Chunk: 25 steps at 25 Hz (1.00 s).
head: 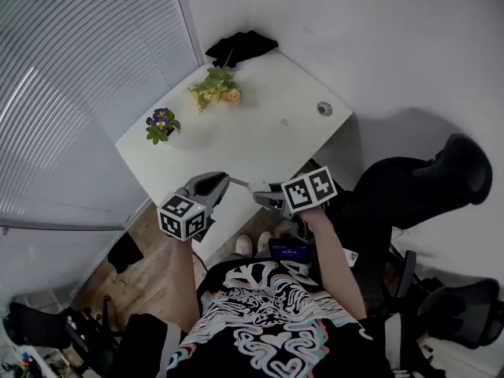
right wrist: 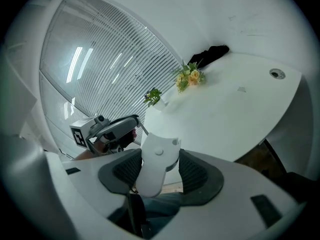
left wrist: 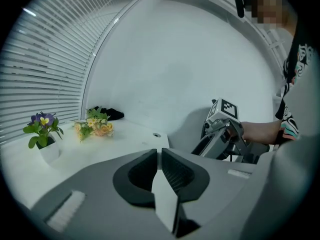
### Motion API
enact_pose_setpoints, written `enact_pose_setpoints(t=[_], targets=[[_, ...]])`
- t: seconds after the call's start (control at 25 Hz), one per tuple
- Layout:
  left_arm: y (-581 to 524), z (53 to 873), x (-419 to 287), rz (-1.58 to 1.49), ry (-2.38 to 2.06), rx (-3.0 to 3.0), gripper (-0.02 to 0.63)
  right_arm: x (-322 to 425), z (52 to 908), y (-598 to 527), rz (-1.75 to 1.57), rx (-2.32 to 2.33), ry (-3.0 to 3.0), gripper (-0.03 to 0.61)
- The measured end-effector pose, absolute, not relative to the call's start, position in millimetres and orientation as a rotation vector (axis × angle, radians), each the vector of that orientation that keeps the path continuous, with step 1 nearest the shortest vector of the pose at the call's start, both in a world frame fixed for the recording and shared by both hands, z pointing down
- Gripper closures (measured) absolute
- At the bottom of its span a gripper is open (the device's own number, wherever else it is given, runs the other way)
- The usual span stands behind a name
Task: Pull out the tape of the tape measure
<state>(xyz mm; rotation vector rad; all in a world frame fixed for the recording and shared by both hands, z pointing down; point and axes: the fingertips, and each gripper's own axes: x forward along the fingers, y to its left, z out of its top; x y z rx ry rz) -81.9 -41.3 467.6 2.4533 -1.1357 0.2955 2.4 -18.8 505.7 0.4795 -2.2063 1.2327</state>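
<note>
My right gripper (right wrist: 159, 156) is shut on the white tape measure case (right wrist: 156, 166), which stands between its dark pads. A short way to its left, my left gripper (left wrist: 160, 151) is shut on the white tape end (left wrist: 165, 194), a thin strip pinched between its nearly closed jaws. In the head view the left gripper (head: 224, 182) and the right gripper (head: 256, 189) face each other just off the near edge of the table (head: 260, 132), with the case (head: 260, 187) between them. The right gripper (left wrist: 222, 134) also shows in the left gripper view.
On the white table stand a small pot of purple flowers (head: 161, 124), a yellow bouquet (head: 214, 89), a black cloth (head: 240, 47) at the far corner and a cable hole (head: 324, 109). Window blinds run along the left. A black office chair (head: 425, 187) stands at the right.
</note>
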Motion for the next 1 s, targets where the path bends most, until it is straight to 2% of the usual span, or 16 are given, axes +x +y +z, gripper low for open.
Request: enact_pose_setpoints(t=[0.68,1.0], targets=[[-36,466,-114,0.263,-1.431,2.204,0.581,31,521,-30,1.148,0.356,-2.198,0.344],[-50,480,-143,0.274,-1.498,2.163,0.581,3,533,-57,1.156,0.274,-2.198,0.344]])
